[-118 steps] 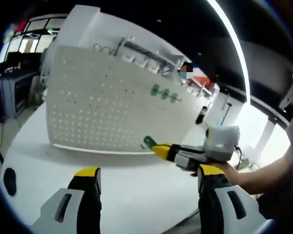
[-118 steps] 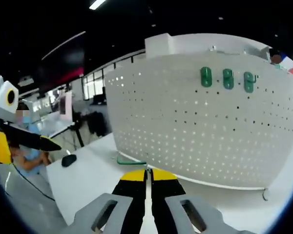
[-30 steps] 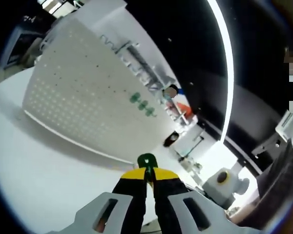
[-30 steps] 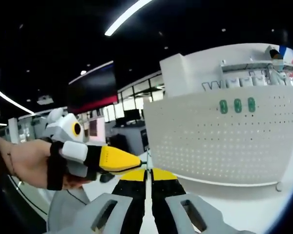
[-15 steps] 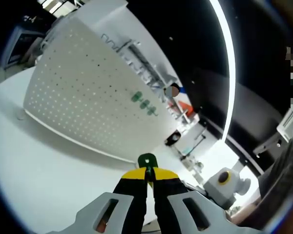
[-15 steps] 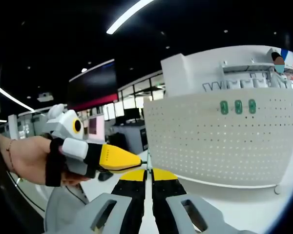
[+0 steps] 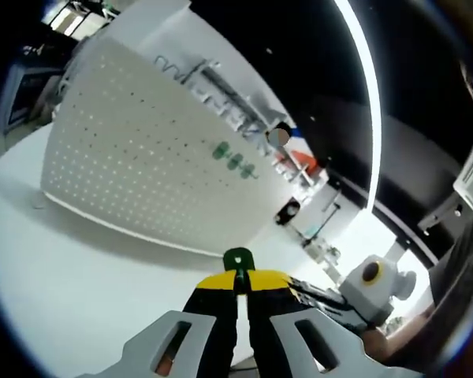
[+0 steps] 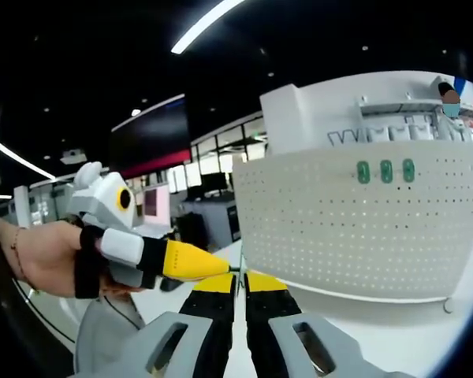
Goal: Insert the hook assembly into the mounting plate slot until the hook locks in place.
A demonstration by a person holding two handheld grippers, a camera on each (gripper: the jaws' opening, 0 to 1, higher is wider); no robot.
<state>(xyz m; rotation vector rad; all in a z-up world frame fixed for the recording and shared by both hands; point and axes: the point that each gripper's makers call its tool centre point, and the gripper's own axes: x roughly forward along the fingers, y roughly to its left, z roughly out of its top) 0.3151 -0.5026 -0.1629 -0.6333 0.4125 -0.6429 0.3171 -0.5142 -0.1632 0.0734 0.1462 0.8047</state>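
Green hook pinched in the left hand-held gripper, off the pegboard.

The left hand-held gripper (image 7: pixel 238 285) has its jaws clamped on a green hook (image 7: pixel 237 258), whose rounded head sticks up just past the yellow tips. The right hand-held gripper (image 8: pixel 238 282) has its jaws pressed together. Beyond, the white perforated mounting plate (image 7: pixel 134 177) stands upright on the white table (image 7: pixel 79 291), carrying three green hooks (image 8: pixel 385 171) near its top edge.

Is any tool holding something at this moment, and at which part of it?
The left tool is shut on the green hook, gripping its lower end; the top sticks out. The right tool is shut; whether it holds anything cannot be told.
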